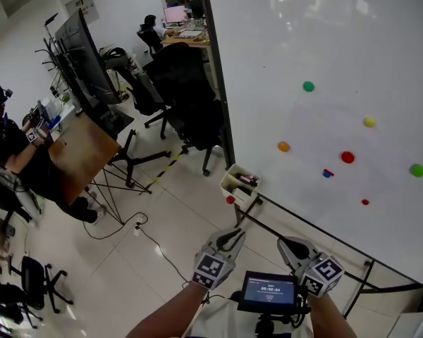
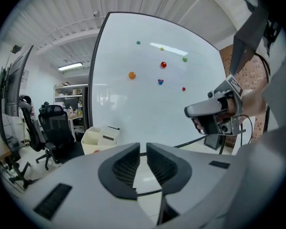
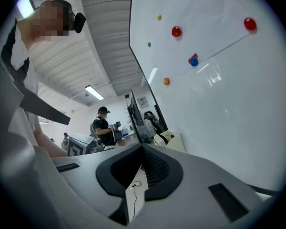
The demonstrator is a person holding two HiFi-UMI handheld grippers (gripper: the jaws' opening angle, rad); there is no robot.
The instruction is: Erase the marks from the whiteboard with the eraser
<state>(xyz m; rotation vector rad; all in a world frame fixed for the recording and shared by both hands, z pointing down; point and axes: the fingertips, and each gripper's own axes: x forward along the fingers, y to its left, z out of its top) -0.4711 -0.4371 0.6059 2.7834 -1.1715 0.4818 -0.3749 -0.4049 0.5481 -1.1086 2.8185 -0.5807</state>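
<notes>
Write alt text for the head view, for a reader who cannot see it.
A large whiteboard with scattered coloured dots fills the right side. At the bottom edge, a person's arms hold the left gripper and right gripper, both empty, above a pale floor.

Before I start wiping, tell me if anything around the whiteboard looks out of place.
Nothing spilled or damaged. Only a loose cable trails across the floor left of the whiteboard, where feet could catch it.
</notes>
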